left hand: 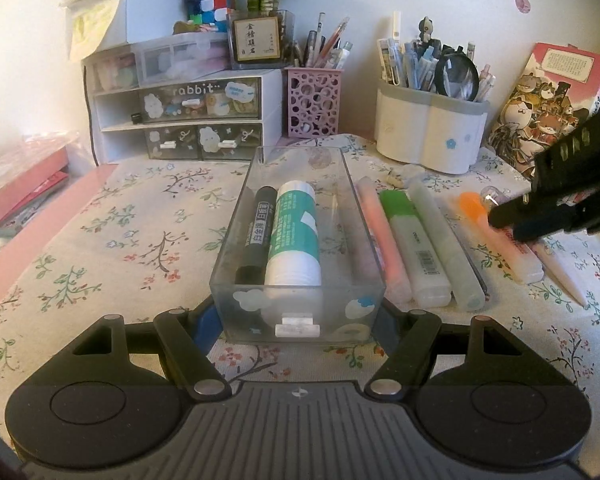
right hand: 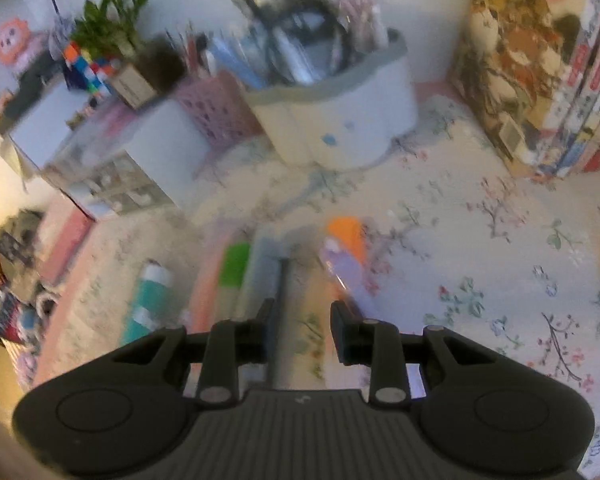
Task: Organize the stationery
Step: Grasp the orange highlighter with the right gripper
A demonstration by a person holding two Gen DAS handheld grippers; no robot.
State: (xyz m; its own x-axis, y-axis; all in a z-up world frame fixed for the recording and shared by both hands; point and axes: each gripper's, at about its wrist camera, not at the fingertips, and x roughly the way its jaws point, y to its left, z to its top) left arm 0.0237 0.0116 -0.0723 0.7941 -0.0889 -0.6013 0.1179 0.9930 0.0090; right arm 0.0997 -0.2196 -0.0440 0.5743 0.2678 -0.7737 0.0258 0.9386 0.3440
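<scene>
Lying lengthwise in the clear drawer tray [left hand: 300,240] at the middle of the floral tabletop [left hand: 120,240], two things are counted: one black marker [left hand: 258,236] on the left and one white-and-teal glue stick [left hand: 294,236] touching it on the right. The near end of the tray is clasped from both sides by the left claw [left hand: 300,312], closed on it. Just right of the tray, three highlighters are laid side by side, parallel to it: a pink one [left hand: 382,236], a green-capped one [left hand: 414,248] and a pale green one [left hand: 444,244]. Further right, a fourth, orange-capped highlighter [left hand: 496,236] is seen, with a pale pen [left hand: 560,272] beside it. The right claw [left hand: 512,224] is held over the orange-capped highlighter; in the blurred right wrist view its two fingers [right hand: 342,316] are parted, with nothing between them. At the back of the tabletop, one drawer unit [left hand: 188,116], one pink perforated pen cup [left hand: 314,102] and one white pen holder [left hand: 428,128] are counted, with books [left hand: 548,100] stood at the right.
</scene>
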